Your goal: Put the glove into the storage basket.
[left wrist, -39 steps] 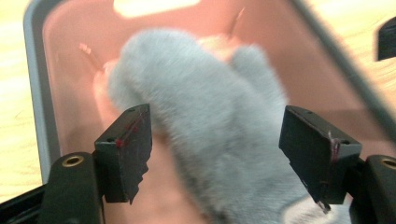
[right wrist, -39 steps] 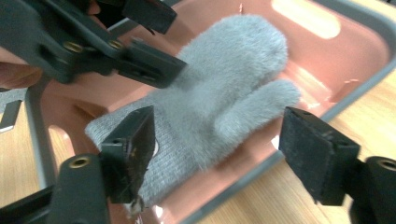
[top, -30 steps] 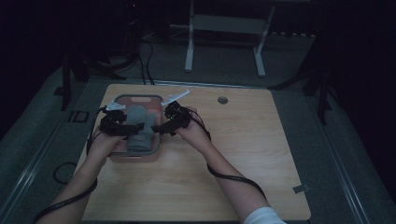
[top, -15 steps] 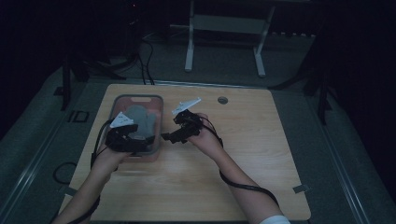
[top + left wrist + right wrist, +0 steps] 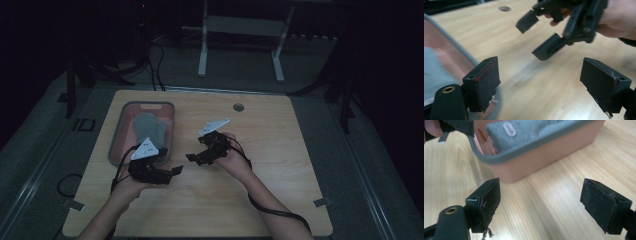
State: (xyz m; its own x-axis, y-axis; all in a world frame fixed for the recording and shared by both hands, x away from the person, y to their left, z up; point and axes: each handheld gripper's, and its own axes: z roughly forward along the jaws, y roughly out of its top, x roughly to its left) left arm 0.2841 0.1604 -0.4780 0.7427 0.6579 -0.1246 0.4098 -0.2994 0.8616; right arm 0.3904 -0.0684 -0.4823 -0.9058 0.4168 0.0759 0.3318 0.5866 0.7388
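Dark floor rings our wooden table point(image 5: 280, 200). Toward its left edge sits the pink bin point(image 5: 119, 145) holding grey cloth point(image 5: 148, 129). Our left gripper point(image 5: 172, 171), released and empty, hovers at the bin's near corner; our right gripper point(image 5: 196, 158), likewise released, hangs near mid-table.

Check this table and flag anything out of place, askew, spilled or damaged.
Nothing stands out. The grey cloth lies inside the pink bin, which sits flat on the wooden table. Both the left tongs and right tongs are open and empty above bare wood. Nothing is spilled.
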